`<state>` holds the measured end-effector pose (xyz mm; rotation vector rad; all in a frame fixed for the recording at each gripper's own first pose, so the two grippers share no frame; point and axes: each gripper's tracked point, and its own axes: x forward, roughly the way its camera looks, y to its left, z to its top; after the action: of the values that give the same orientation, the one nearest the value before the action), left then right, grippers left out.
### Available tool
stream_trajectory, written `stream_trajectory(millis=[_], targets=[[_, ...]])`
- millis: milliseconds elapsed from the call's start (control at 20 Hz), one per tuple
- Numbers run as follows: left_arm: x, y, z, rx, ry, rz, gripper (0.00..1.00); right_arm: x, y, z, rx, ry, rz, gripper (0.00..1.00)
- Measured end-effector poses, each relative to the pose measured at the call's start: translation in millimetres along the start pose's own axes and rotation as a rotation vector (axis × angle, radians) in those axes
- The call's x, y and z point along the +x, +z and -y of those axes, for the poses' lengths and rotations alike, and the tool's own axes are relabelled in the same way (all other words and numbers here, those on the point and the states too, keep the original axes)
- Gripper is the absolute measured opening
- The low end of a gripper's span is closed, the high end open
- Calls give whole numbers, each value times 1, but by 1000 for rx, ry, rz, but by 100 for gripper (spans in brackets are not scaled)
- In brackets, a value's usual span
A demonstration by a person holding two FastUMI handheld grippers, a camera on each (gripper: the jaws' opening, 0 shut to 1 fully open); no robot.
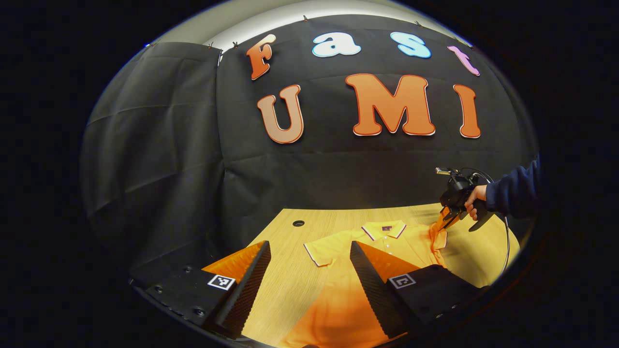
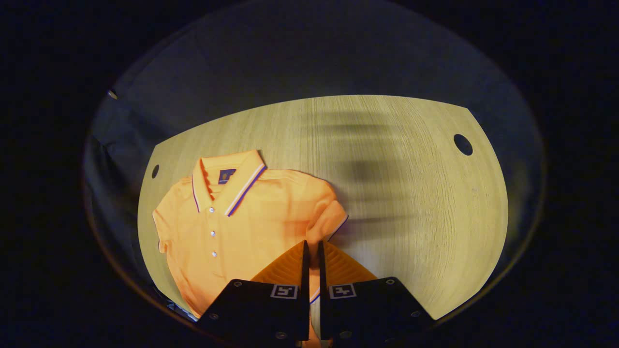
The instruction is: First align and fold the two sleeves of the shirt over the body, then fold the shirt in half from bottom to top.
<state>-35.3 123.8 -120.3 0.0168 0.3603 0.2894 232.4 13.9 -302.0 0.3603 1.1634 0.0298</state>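
Orange polo shirt [image 2: 242,227] lies face up on the wooden table [image 2: 411,193], collar toward the far edge, body running back to the near edge.

Left gripper [image 1: 309,270]: fingers spread wide, holding nothing, poised over the shirt's lower body near the near edge. The left sleeve [image 1: 319,251] lies flat and spread out.

Right gripper [image 2: 312,261]: fingers pressed nearly together. In the left gripper view it appears to pinch the lifted right sleeve [image 2: 333,217], though the contact itself is too small to confirm.

Judgement: sleeve fold is in hand. To do it well, carry the sleeve low across the chest, lay its hem parallel to the button placket [image 2: 212,232], then release. Mirror it with the left sleeve.

Writing: small dark label [image 2: 226,176] inside the collar, unreadable. Square markers on both grippers, no text.
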Motion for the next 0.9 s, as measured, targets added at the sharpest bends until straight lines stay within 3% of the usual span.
stream_trajectory(millis=[350,500,550,650,750,850,900], targets=[[44,-25,-58,-68,-58,-60,99,-15,5,-60,-27,-9,43,9],[67,-40,-73,-81,-88,-104,99,-15,-1,-91,-2,44,33,12],[77,-44,-78,-80,-94,-116,99,-19,-2,-102,-1,71,32,21],[95,-50,-81,-92,-132,-149,99,-26,-1,-119,-9,106,59,29],[121,-58,-76,-121,-180,-194,100,-36,-2,-120,-23,93,92,35],[148,-70,-71,-144,-213,-258,100,-52,-1,-119,-26,84,142,56],[159,-75,-71,-145,-222,-289,99,-59,-2,-118,-22,82,170,55]])
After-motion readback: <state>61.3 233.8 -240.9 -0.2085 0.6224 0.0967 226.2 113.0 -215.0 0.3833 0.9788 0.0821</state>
